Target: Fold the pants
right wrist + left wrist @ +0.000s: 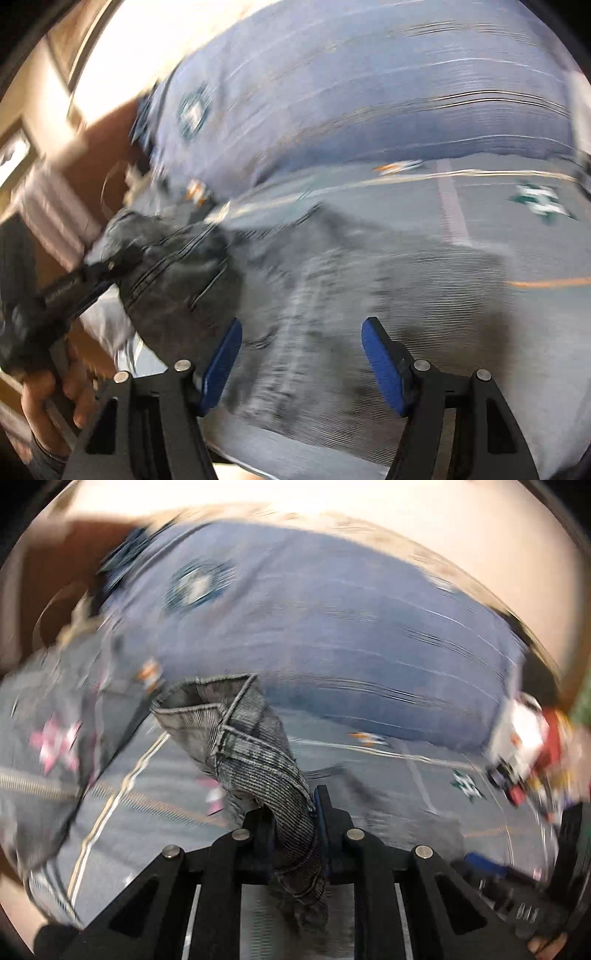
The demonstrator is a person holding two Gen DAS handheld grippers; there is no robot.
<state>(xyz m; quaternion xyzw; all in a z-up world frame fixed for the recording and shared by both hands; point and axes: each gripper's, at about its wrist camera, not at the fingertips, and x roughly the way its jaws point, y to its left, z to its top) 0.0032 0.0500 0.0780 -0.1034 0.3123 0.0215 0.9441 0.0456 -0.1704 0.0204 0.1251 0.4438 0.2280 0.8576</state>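
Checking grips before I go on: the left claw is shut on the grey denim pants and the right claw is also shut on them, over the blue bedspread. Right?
Not quite. The left claw is shut on the grey denim pants, but the right claw is open: the right wrist view shows its blue pads standing apart, nothing pinched between them, with the denim lying below. The blue bedspread is as you said.

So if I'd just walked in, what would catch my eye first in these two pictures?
Probably the grey denim pants, a bunched edge clamped in the left gripper at the bottom centre of its view. Next, the right gripper with its blue pads standing apart and nothing between them, over blurred grey cloth. Behind both lies a big blue patterned blanket, smeared by motion.
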